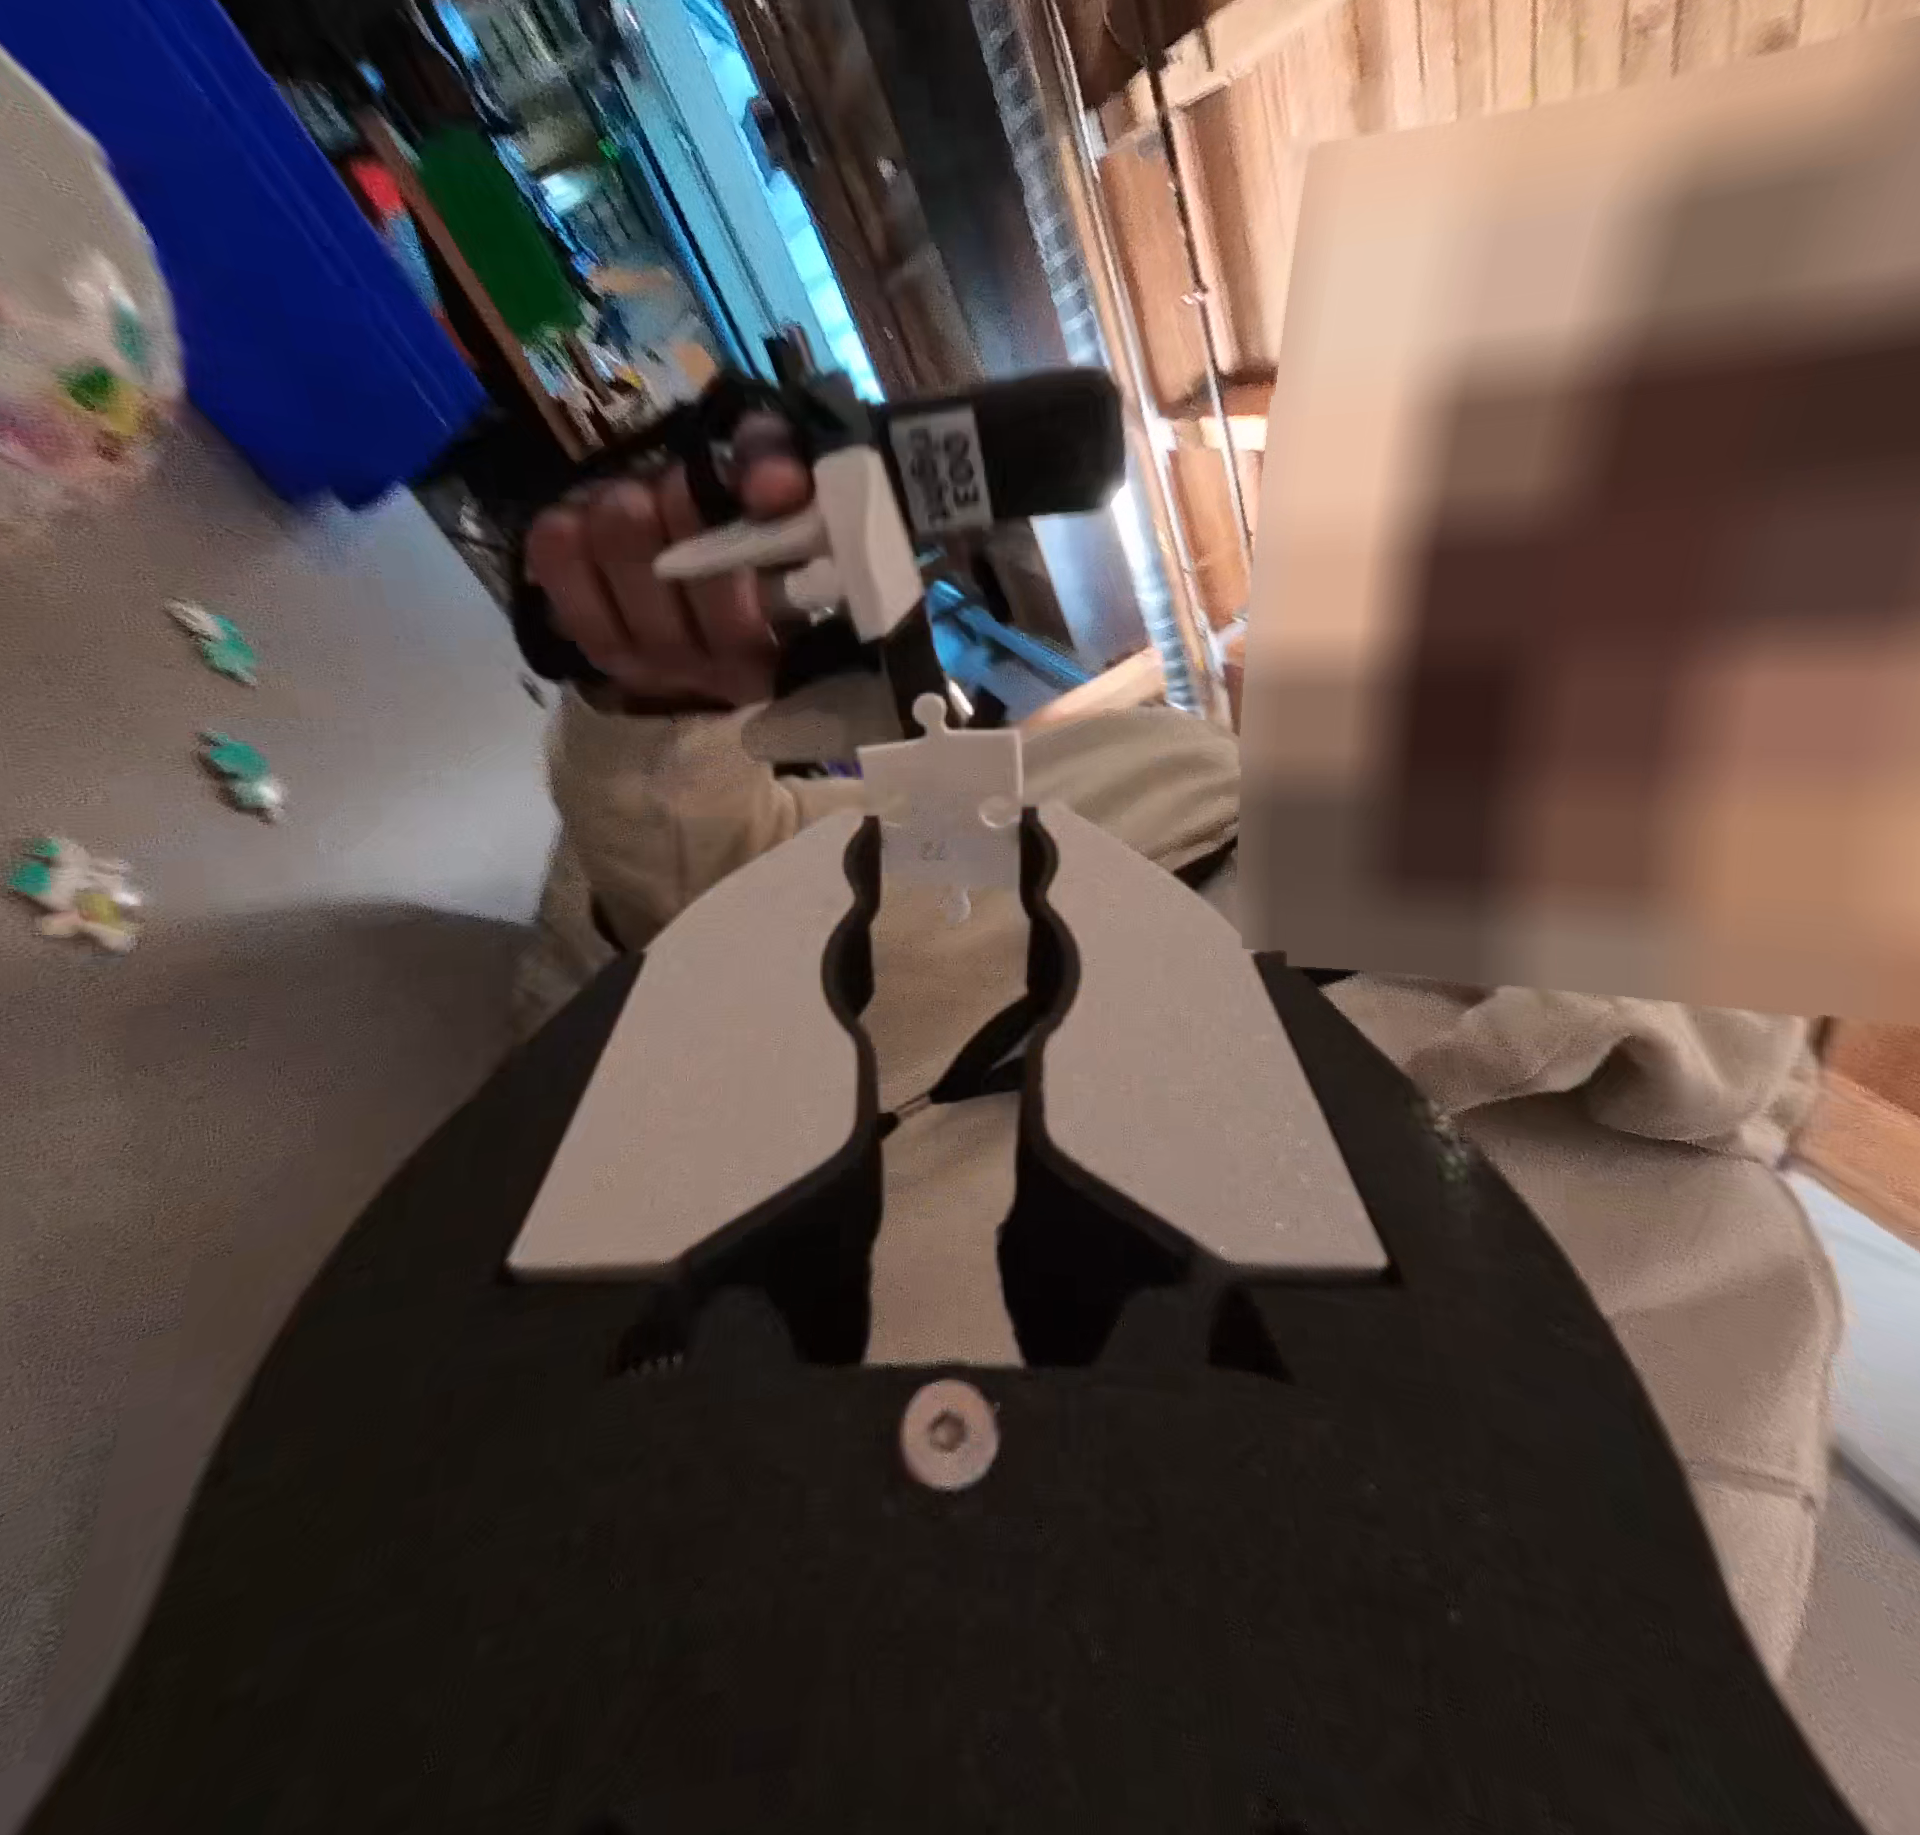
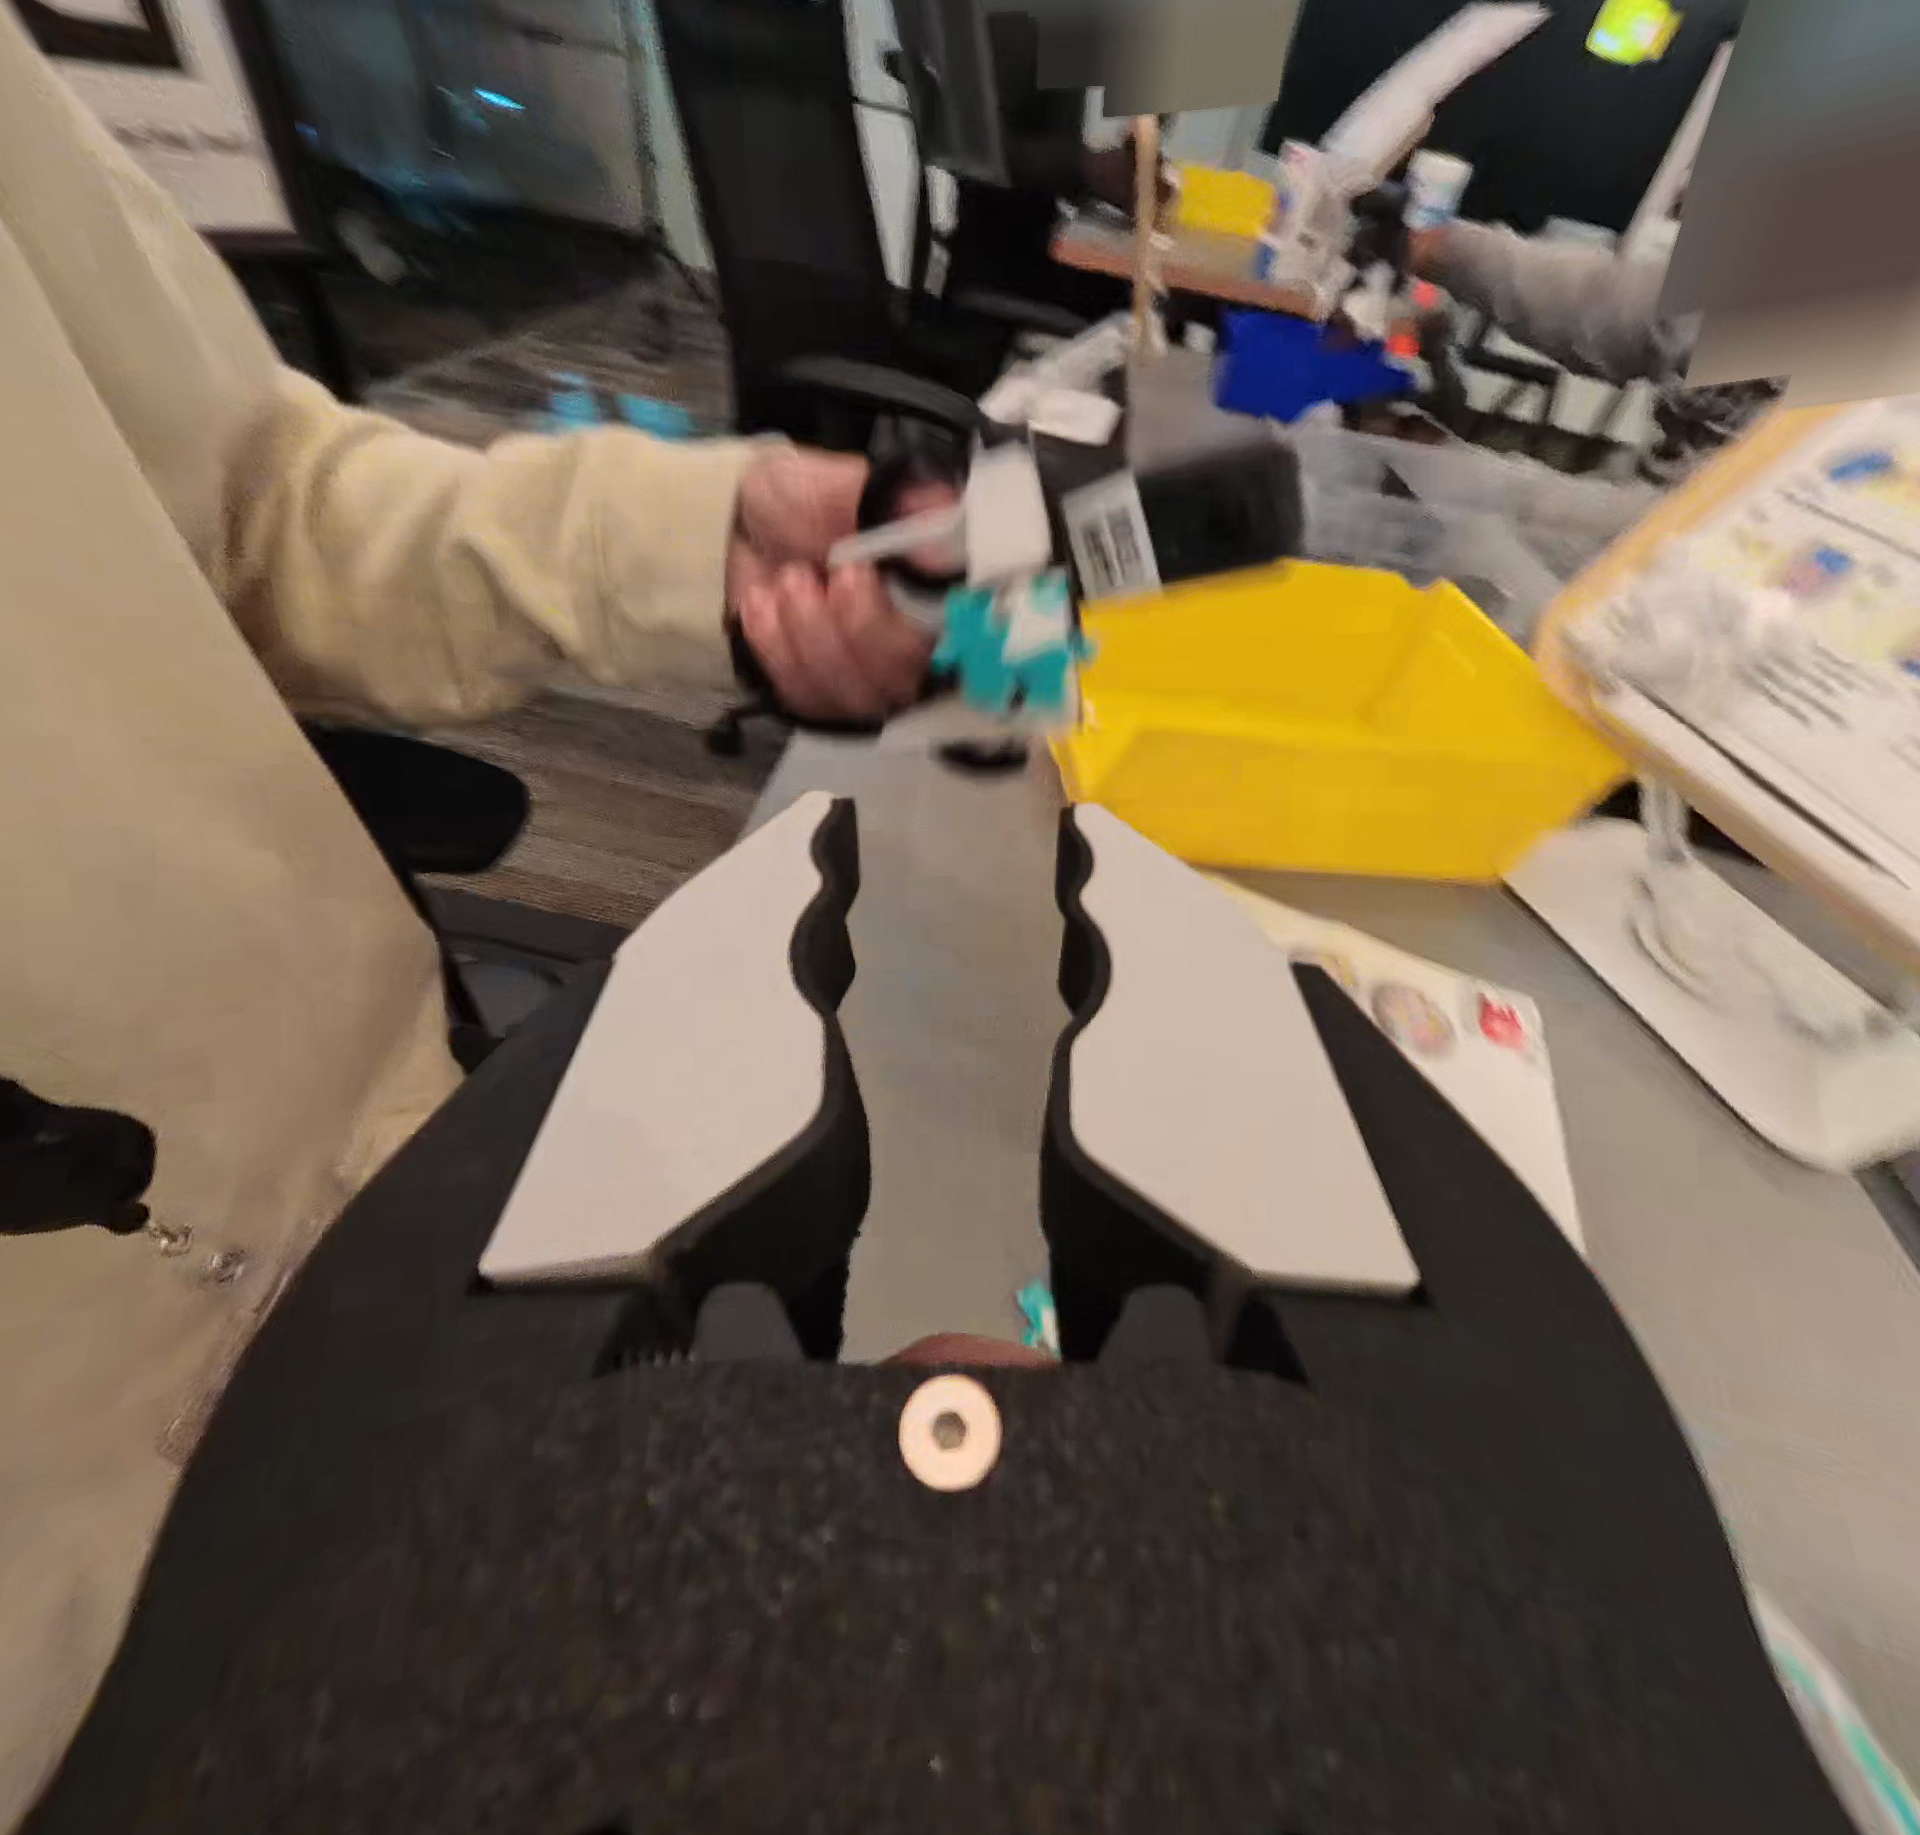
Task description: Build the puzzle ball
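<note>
Two joined puzzle pieces [image 1: 943,809] between the left hand-held gripper [image 1: 948,829] fingertips

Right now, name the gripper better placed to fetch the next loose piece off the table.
Right. The right gripper is open and empty above the table; the left gripper is shut on joined puzzle pieces. Loose pieces wait on the table.
</note>
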### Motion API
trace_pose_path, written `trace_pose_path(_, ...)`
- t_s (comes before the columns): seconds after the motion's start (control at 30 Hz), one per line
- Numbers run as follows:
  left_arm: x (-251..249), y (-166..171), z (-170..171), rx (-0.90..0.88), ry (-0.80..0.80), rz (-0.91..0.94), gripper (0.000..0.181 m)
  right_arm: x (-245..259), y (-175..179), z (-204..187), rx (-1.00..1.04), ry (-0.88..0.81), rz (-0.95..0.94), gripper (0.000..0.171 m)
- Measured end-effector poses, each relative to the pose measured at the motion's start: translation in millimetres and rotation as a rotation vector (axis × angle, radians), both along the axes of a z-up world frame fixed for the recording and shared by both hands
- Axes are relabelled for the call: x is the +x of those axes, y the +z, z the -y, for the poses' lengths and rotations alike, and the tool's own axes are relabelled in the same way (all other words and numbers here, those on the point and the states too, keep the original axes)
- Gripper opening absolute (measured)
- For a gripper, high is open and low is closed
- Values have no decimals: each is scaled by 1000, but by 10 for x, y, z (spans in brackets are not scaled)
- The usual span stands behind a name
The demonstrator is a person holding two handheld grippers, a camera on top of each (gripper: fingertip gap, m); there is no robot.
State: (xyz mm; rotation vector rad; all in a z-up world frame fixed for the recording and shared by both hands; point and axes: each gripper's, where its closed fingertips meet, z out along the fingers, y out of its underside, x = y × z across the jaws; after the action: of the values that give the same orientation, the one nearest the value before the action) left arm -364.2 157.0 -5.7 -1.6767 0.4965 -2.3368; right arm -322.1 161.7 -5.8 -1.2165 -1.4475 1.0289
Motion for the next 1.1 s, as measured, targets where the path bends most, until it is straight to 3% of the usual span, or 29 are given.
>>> trace_pose_path(0.1, 358, -94, 229, -50, -148, 30, 25, -88, 10, 179, -52, 185, 78, 30)
trace_pose_path(0.23, 567, -149, 381, -61, -239, 34, 25, 39, -182, 310, -89, 272, 180, 23)
trace_pose_path(0.27, 595, -153, 377, -70, -247, 37, 25, 96, -185, 374, -111, 302, 185, 11)
trace_pose_path(0.3, 615, -160, 363, -88, -246, 41, 25, 145, -184, 419, -121, 313, 189, 3)
trace_pose_path(0.4, 569, -316, 274, -68, -185, -61, 24, 316, -300, 368, -139, 192, 194, 3)
trace_pose_path(0.5, 137, -516, 99, 84, 15, -297, 24, 768, -707, 68, -274, -77, 216, 3)
trace_pose_path(0.57, -327, -698, -93, 163, 171, -535, 26, 1181, -1187, -276, -360, -370, 306, 3)
trace_pose_path(0.6, -616, -823, -224, 182, 247, -683, 27, 1380, -1412, -385, -310, -487, 376, 3)
trace_pose_path(0.77, -2385, -1334, -855, 87, 555, -1435, 43, 1800, -1916, -507, 107, -646, 732, 3)
trace_pose_path(0.83, -2775, -1434, -950, -10, 524, -1571, 52, 1810, -1991, -523, 120, -625, 778, 3)
trace_pose_path(1.0, -3124, -1629, -1195, -146, 371, -1749, 64, 1804, -2170, -473, 55, -575, 844, 9)
trace_pose_path(1.1, -3168, -1853, -1109, -278, 173, -1852, 75, 1768, -2108, -420, -10, -590, 782, 30)
